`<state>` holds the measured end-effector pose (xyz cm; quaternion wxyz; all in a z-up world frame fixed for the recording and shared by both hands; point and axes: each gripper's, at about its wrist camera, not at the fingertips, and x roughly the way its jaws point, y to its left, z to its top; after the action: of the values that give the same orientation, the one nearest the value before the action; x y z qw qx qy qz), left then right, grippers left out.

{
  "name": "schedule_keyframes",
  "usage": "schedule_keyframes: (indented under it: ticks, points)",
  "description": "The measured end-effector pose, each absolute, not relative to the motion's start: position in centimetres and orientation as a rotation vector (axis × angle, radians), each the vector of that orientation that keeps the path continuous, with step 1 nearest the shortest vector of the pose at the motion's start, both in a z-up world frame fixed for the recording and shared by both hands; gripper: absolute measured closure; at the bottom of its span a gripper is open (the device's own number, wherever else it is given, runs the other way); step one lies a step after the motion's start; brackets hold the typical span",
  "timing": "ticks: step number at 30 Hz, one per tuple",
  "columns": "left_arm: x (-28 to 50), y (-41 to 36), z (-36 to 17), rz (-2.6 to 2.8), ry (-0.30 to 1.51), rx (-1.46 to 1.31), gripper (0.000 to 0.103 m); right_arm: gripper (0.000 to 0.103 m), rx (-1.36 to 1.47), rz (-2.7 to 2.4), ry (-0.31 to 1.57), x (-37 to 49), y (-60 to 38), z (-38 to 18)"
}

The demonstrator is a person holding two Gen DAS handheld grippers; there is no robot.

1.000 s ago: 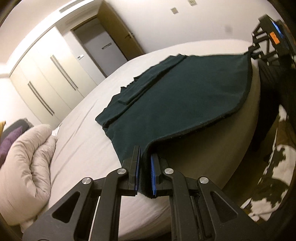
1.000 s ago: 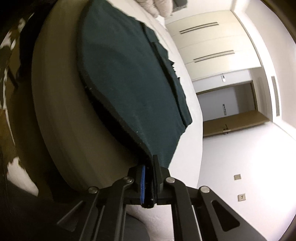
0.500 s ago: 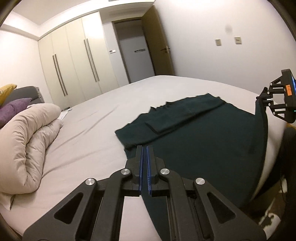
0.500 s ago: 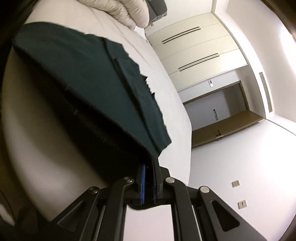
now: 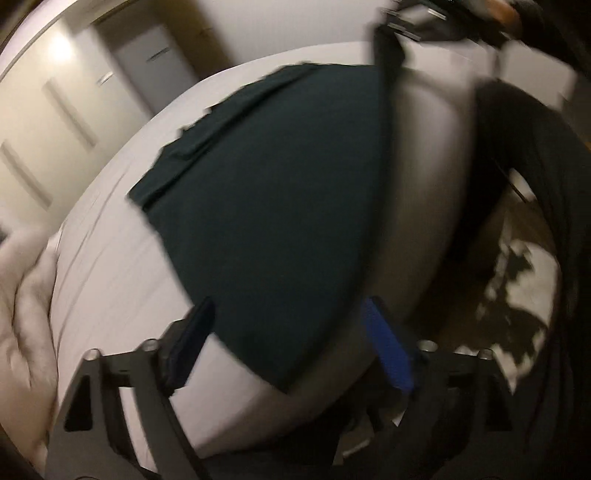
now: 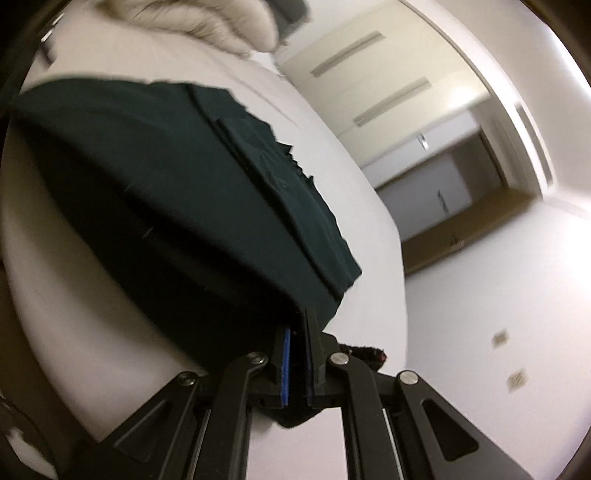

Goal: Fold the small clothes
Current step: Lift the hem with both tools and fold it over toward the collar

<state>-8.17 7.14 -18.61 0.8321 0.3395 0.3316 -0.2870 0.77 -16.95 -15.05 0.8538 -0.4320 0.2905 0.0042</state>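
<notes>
A dark green garment (image 5: 273, 192) lies spread on the white bed (image 5: 110, 236), its near edge hanging over the bed's side. My left gripper (image 5: 291, 343) is open, its jaws wide apart on either side of the garment's near corner, holding nothing. The view is blurred by motion. My right gripper (image 6: 297, 354) is shut on the garment's other near corner (image 6: 295, 317) and holds that edge up off the bed; it also shows in the left wrist view (image 5: 424, 22) at the top right. The garment (image 6: 177, 162) has a folded strip along its far side.
A beige duvet (image 5: 22, 295) is bunched at the head of the bed, also in the right wrist view (image 6: 207, 22). Wardrobe doors (image 6: 369, 70) and a room door (image 6: 439, 195) stand beyond the bed. A cowhide-pattern rug (image 5: 517, 295) lies on the floor beside the bed.
My left gripper has opened and let go of the garment's corner, which now lies on the bed's edge. My right gripper still grips its corner and has swung a little.
</notes>
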Motion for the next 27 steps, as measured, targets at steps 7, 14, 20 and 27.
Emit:
schedule_keyframes:
  ticks: [7,14,20,27]
  points:
    - [-10.1,5.4,-20.4,-0.498,0.587,0.947,0.019,0.097,-0.883,0.001,0.592,1.5,-16.6,-13.5]
    - [-10.0,5.1,-21.0,-0.416,0.466,1.024,0.044,0.097,-0.846,0.000,0.591,1.7,-16.9,-12.7]
    - [-10.5,5.5,-23.3,-0.410,0.462,1.074,0.070,0.097,-0.838,-0.002,0.598,1.8,-17.1,-12.7]
    - [-10.4,6.8,-23.2,-0.399,0.504,0.952,0.100,0.097,-0.839,0.001,0.613,1.5,-17.2,-13.2]
